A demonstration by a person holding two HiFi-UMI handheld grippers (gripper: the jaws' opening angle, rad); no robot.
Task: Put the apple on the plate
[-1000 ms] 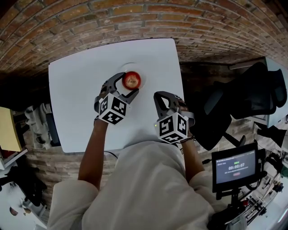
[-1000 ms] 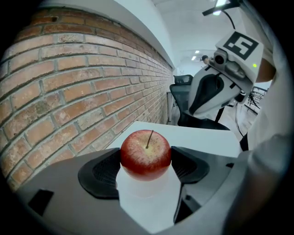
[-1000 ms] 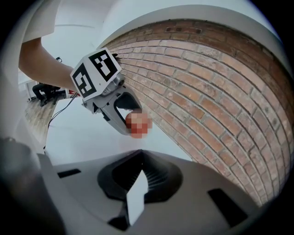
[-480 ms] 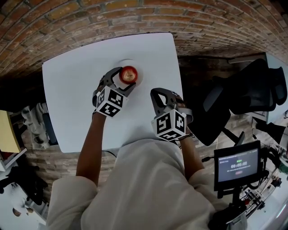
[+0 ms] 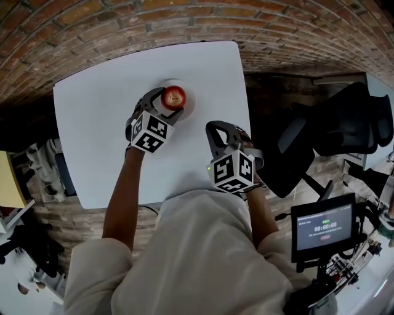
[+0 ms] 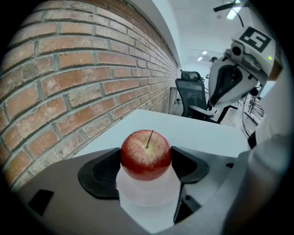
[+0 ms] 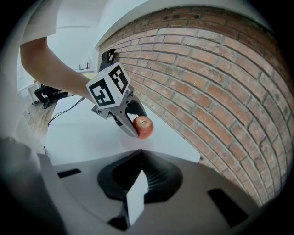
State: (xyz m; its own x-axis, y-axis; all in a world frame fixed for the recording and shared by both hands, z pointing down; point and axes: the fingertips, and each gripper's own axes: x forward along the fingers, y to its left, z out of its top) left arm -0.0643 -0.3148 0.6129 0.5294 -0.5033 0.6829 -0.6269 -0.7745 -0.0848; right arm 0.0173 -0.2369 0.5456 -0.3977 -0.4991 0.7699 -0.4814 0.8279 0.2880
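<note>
Setting the apple down on the plate

Left gripper [image 5: 167, 104] clamps the apple [image 6: 146, 155] by its sides, stem up, just over the white plate [image 5: 192, 106]. Ease straight down until it sits, then part the jaws slowly. Right gripper [image 5: 215, 131], jaws together and empty, hangs well apart.

This looks like a robotics or data-recording lab in an office-like room: a plain white worktop [image 5: 98, 141] stands against a brick wall [image 5: 184, 18], with black office chairs [image 5: 335, 132] beside it. A monitor [image 5: 324, 228] on a stand shows a timer readout above loose cables [image 5: 348, 274]. The person holds a left hand-held gripper [image 5: 173, 102] and a right hand-held gripper [image 5: 225, 131], each bearing a cube of square markers.
</note>
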